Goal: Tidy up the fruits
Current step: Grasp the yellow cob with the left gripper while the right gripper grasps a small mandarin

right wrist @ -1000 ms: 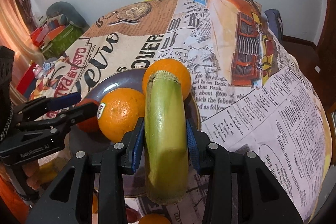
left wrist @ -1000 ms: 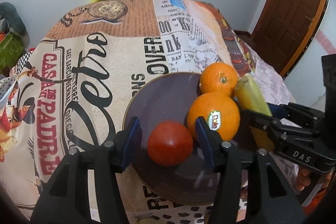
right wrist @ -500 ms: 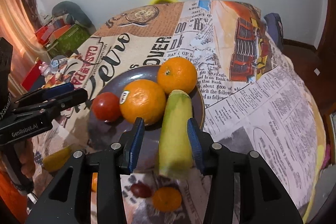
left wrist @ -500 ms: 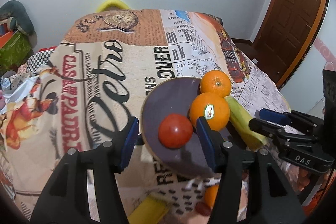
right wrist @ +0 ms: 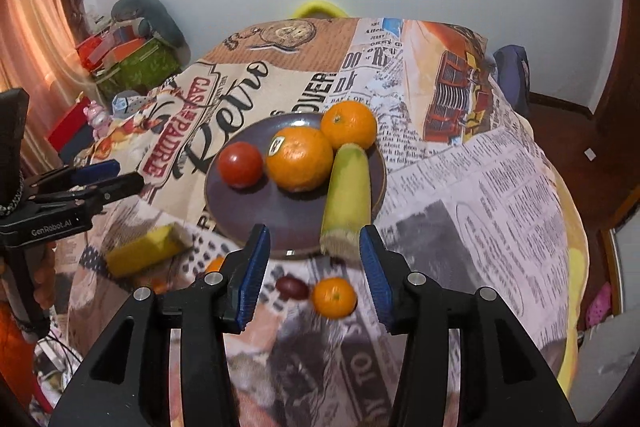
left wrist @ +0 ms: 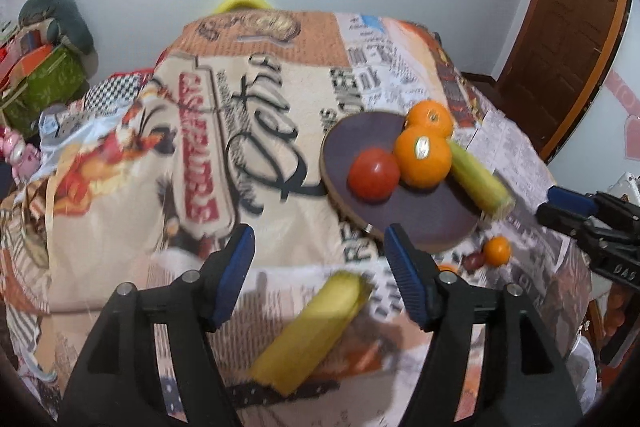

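Note:
A dark round plate (right wrist: 248, 211) (left wrist: 348, 147) holds a red tomato (right wrist: 241, 163) (left wrist: 374, 174), two oranges (right wrist: 299, 158) (right wrist: 349, 125) (left wrist: 422, 156) and a green-yellow banana piece (right wrist: 347, 197) (left wrist: 476, 179). Off the plate lie a yellow banana piece (left wrist: 310, 331) (right wrist: 144, 251), a small tangerine (right wrist: 334, 297) (left wrist: 497, 250) and a dark grape (right wrist: 293, 287). My left gripper (left wrist: 320, 275) is open and empty above the yellow banana piece. My right gripper (right wrist: 314, 267) is open and empty, just short of the plate's near rim.
The table wears a printed retro newspaper cloth (right wrist: 480, 187). A yellow chair back (right wrist: 320, 9) stands behind its far edge. Boxes and toys (right wrist: 128, 59) pile at the left. A wooden door (left wrist: 568, 19) is at the right.
Both grippers have drawn back and up from the plate. The right gripper let go of the green-yellow banana piece, which now lies on the plate. The left gripper left the tomato.

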The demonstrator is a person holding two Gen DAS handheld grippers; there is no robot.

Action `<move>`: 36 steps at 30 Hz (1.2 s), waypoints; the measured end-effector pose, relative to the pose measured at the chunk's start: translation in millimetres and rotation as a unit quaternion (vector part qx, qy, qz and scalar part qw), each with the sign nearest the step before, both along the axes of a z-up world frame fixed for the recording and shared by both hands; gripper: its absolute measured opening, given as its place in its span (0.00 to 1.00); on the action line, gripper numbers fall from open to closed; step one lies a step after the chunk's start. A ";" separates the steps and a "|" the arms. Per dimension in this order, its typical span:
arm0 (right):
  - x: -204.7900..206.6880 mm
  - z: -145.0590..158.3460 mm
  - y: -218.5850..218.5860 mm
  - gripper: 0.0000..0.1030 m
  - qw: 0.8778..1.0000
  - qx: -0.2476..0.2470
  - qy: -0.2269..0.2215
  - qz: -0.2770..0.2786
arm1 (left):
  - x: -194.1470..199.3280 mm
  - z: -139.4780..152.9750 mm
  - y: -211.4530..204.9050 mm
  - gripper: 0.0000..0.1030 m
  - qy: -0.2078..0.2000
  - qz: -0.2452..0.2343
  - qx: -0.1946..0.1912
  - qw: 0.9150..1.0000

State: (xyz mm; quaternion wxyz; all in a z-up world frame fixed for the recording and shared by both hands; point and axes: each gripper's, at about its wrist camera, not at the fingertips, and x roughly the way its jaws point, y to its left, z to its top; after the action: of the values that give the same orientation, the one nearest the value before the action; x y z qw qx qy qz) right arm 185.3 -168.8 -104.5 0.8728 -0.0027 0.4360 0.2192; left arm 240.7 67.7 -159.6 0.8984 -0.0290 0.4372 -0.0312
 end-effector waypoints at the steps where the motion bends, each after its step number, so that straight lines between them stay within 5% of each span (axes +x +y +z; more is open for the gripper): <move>1: -2.4 -2.3 0.4 0.42 1.000 -0.001 0.003 0.001 | -3.3 -5.8 1.6 0.65 0.009 0.001 0.000 1.000; 18: -10.8 -52.0 -11.4 0.43 0.997 -0.006 0.077 -0.002 | -5.9 -62.8 -10.6 0.65 0.070 -0.025 0.020 0.997; 23: -4.5 -60.1 -13.2 0.43 0.996 0.001 0.087 -0.005 | 2.7 -69.3 -19.9 0.51 0.071 -0.039 0.024 0.996; 36: 6.9 -71.3 -2.4 0.42 0.996 0.005 0.091 0.008 | 3.4 -59.6 -19.6 0.40 0.046 -0.039 0.003 0.998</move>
State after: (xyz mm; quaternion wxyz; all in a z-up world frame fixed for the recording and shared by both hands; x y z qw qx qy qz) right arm 192.2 -171.2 -175.8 0.8276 0.0185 0.5126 0.2281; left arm 244.1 48.1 -219.1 0.8756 -0.0103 0.4788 -0.0637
